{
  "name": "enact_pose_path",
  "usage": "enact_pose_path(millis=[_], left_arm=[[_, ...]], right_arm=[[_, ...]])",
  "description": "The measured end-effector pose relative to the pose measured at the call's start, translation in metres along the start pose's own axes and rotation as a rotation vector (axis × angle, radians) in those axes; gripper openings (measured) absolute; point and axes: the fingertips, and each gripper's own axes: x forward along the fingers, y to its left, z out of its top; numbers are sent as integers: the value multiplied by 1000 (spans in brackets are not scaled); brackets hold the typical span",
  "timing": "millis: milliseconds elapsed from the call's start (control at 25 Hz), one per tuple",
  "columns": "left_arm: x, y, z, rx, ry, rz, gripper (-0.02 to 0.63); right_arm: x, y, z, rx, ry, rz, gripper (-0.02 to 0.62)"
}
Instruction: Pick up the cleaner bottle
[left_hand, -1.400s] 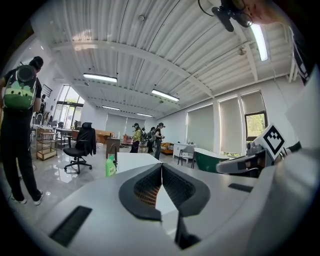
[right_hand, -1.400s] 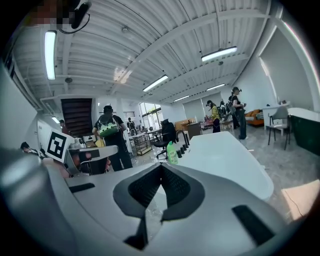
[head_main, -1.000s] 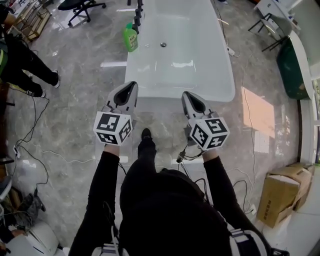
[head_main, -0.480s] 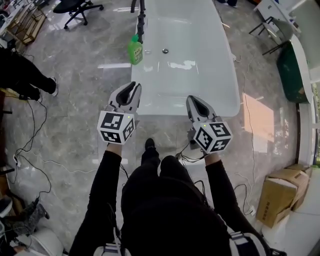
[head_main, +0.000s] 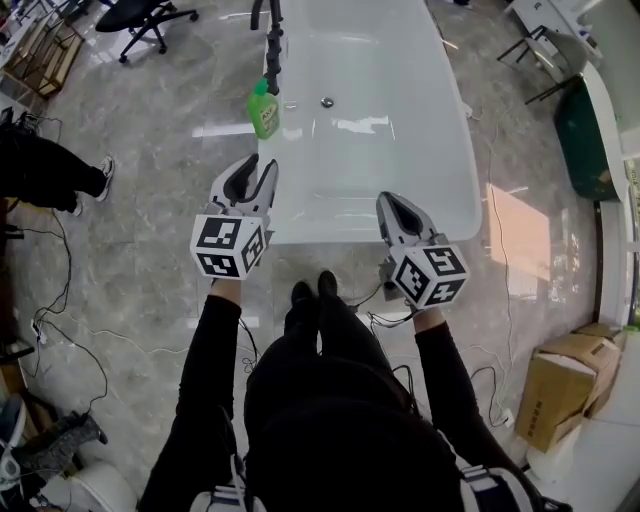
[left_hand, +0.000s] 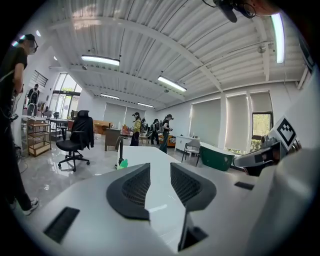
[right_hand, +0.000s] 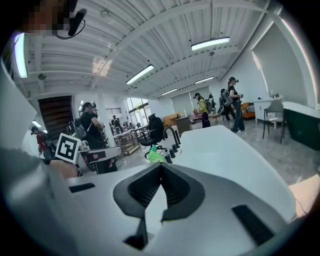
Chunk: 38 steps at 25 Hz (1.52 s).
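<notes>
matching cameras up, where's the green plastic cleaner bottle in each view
Head view: green plastic cleaner bottle, upper left of centre, at white bathtub's left edge.
Left gripper view: small, left of centre.
Right gripper view: small, near centre.
Shared landmark: black curved faucet beside it.

Green cleaner bottle (head_main: 263, 110), white bathtub (head_main: 430, 150), grey marbled floor (head_main: 150, 230)

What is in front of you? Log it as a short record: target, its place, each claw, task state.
target: cleaner bottle, green
place: at the left edge of the white bathtub, beside the black faucet
left claw: jaws opening, nothing between them, well short of the bottle
right claw: jaws together, empty, over the tub's near end
task state: bottle not yet gripped
</notes>
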Motion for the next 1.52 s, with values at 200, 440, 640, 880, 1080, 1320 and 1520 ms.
enact_pose_path(millis=[200,440,640,880,1080,1320,1520], left_arm=[[32,17,-13,16,41,39,136],[69,61,-40,49,99,100,157],[92,93,-74,72,147,136,187],[120,121,-120,74,214,145,219],[137,146,-144,61,232,159,222],[163,164,-168,60,246,125,222],[179,168,-187,95,278,67,222]], right_arm=[[23,-20,2,4,27,20,2],[59,-34,-3,1,78,54,2],[86,-44,-22,22,114,69,2],[117,-56,-53,21,163,90,2],[140,-65,-71,21,184,99,2],[167,-74,-94,27,215,112,2],[183,-75,-107,47,226,115,2]])
